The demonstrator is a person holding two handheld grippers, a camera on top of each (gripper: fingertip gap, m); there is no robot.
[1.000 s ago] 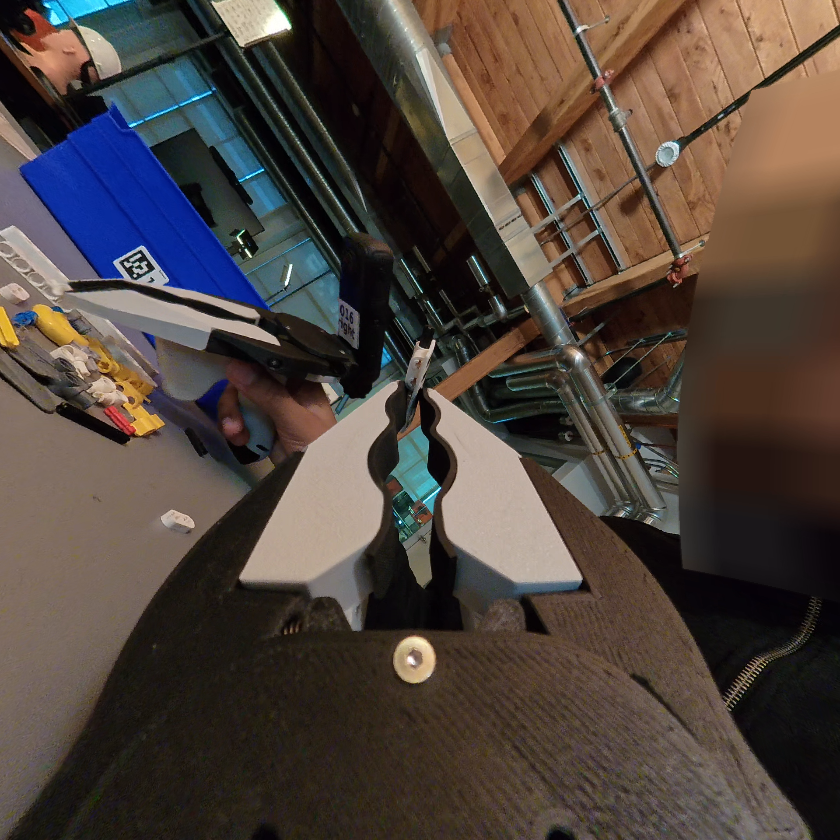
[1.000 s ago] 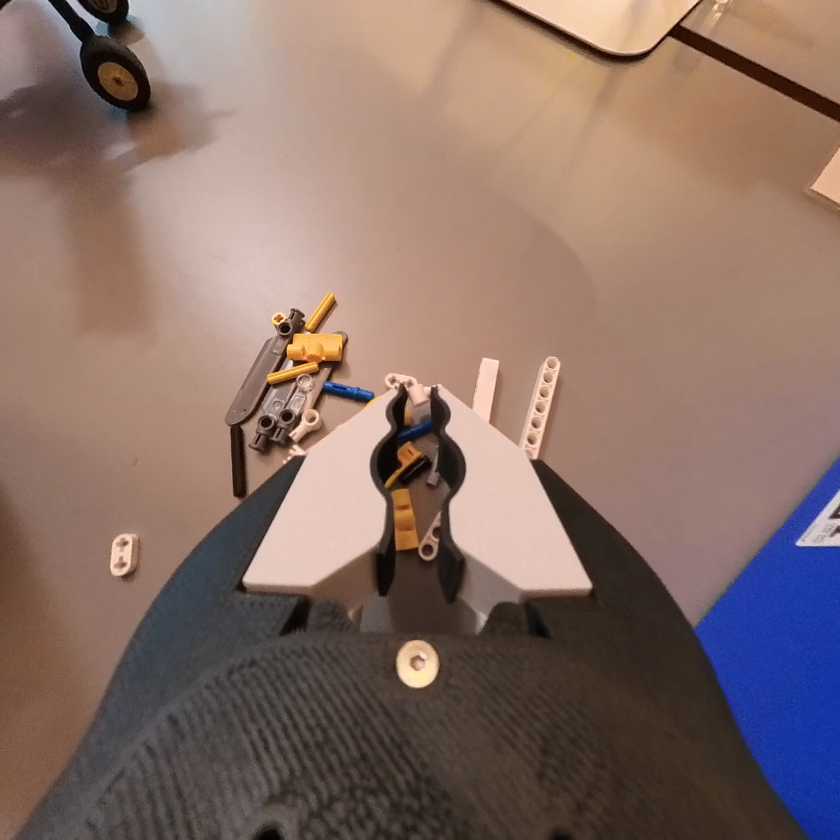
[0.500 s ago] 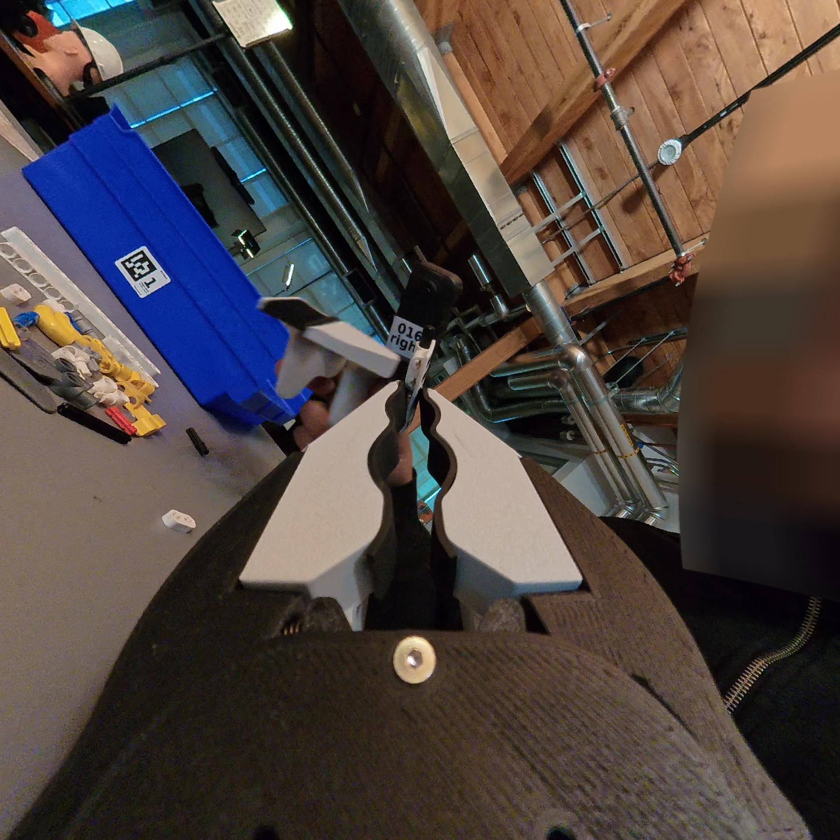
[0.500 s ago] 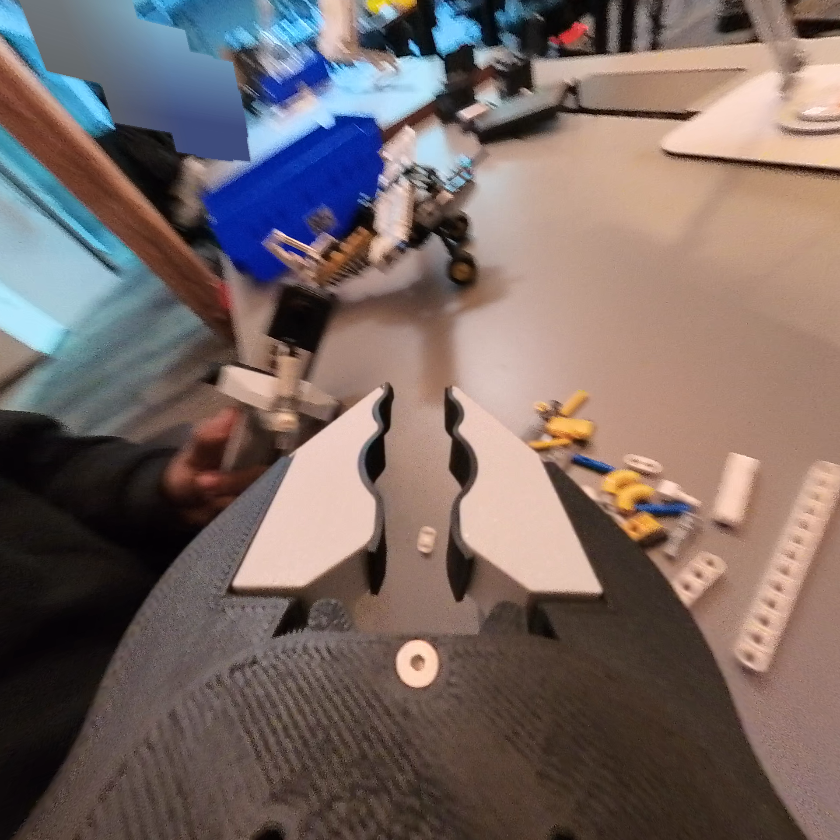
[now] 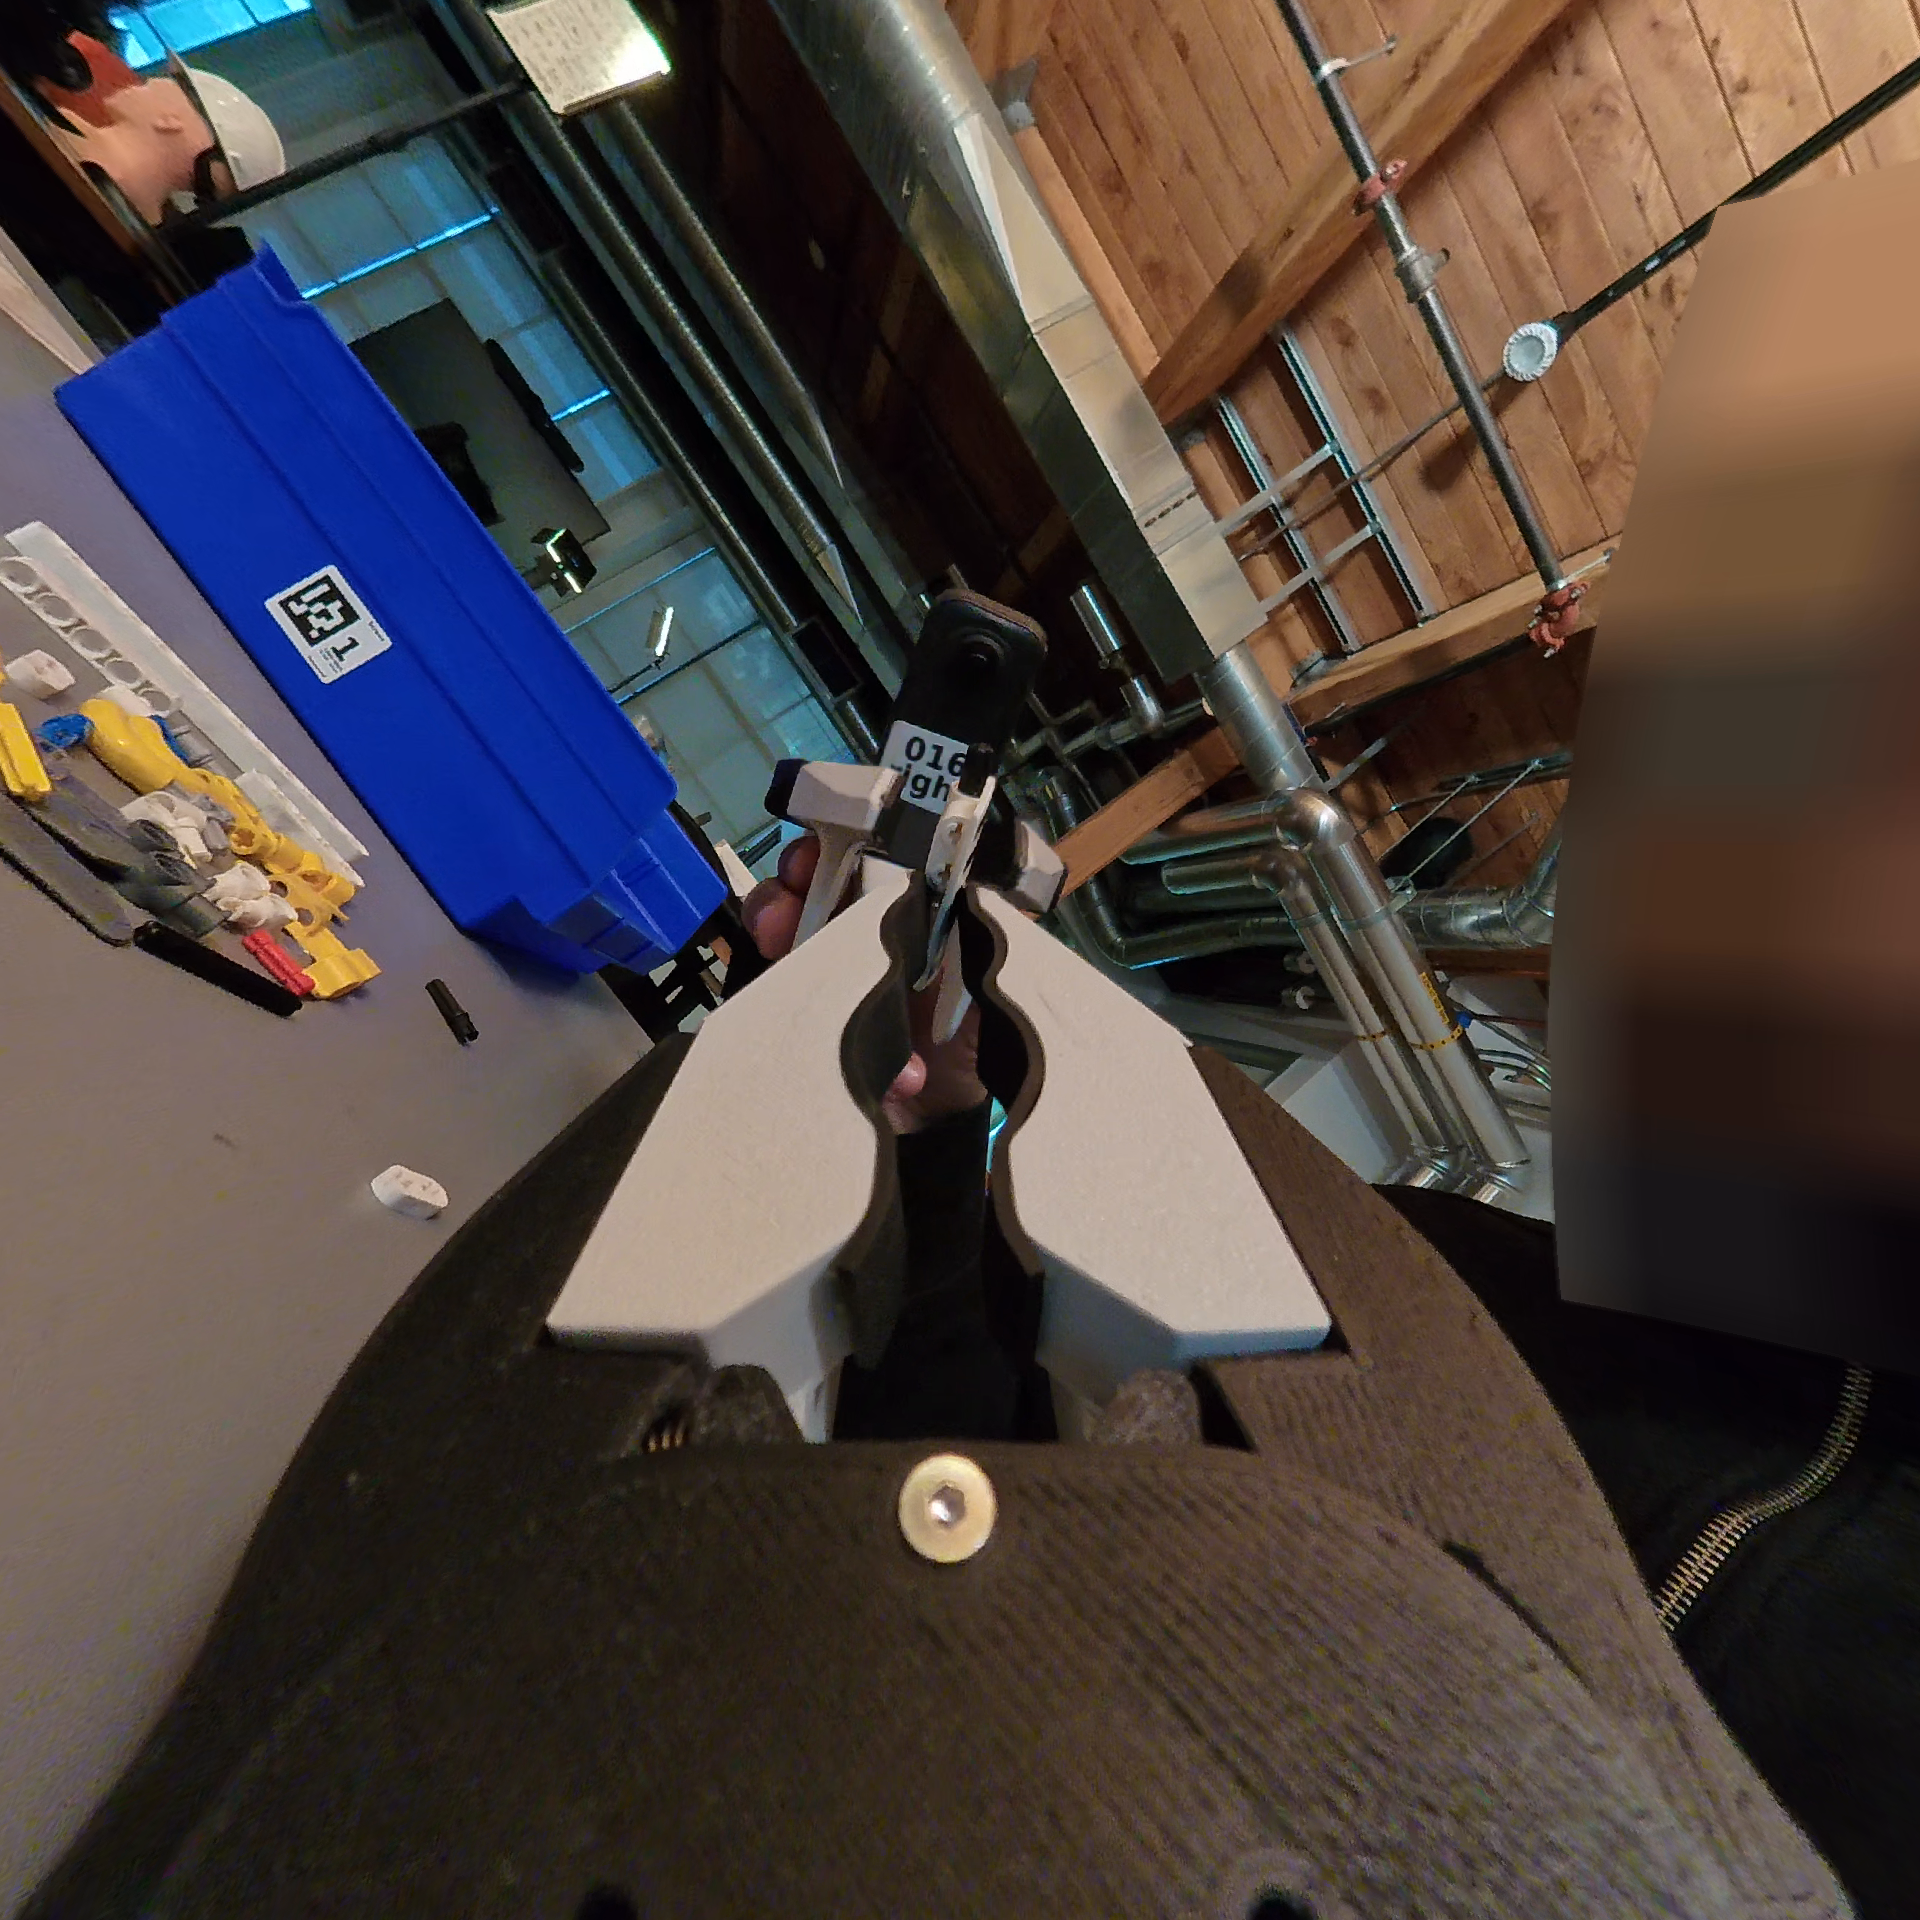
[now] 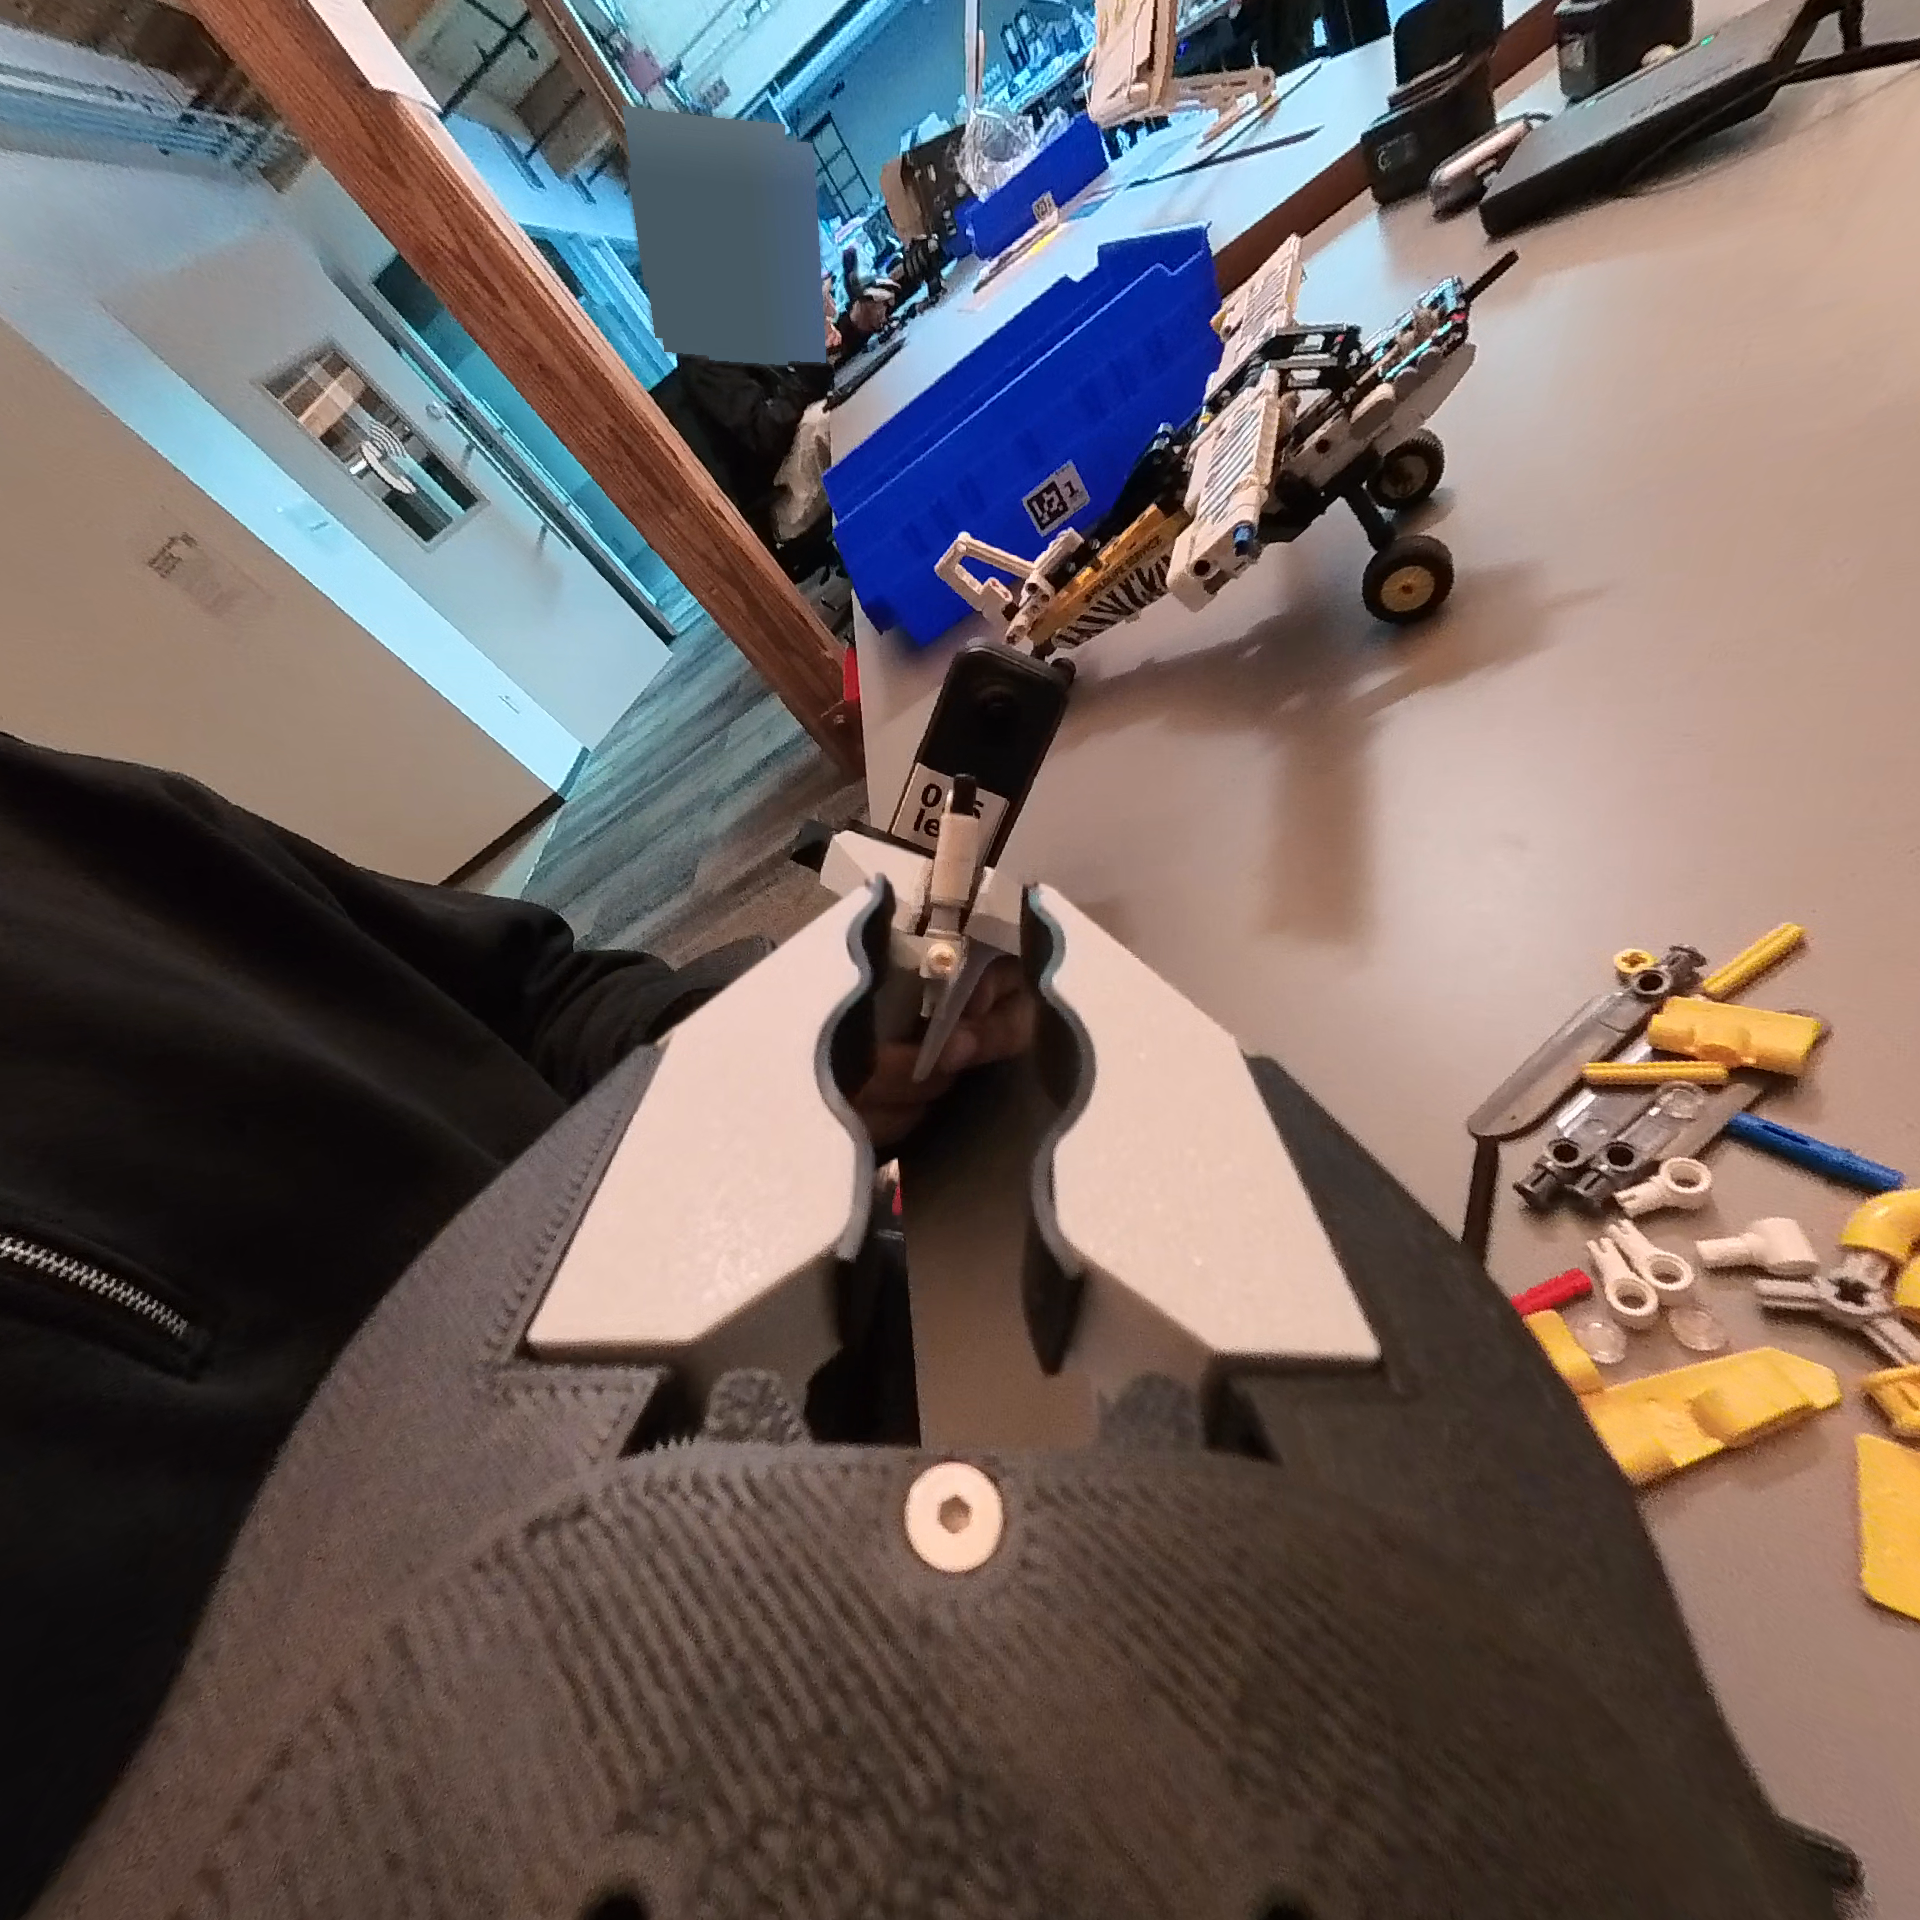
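Observation:
My left gripper (image 5: 940,909) is raised off the table and shut on a small assembly (image 5: 961,831): a white connector with a black pin on top and a thin grey blade below. My right gripper (image 6: 958,909) faces it nose to nose and is open. The same assembly (image 6: 951,873) stands between the right fingertips (image 6: 1042,914), with a gap on each side and no pad touching it. In the left wrist view the right gripper (image 5: 914,831) shows just beyond the assembly, its white fingers spread to either side.
A blue bin (image 5: 395,665) stands on the grey table (image 5: 156,1143) beside a pile of loose yellow, grey and white parts (image 5: 208,862). A small white piece (image 5: 408,1191) and a black pin (image 5: 450,1010) lie apart. A wheeled model (image 6: 1278,457) and another blue bin (image 6: 997,457) stand farther off. Only a small space, under 4 cm, lies between the two pairs of fingers.
My right gripper has lifted from the parts pile, opened wider and swung round to face the left gripper, so its fingers now straddle the held assembly. The left gripper has stayed still and shut.

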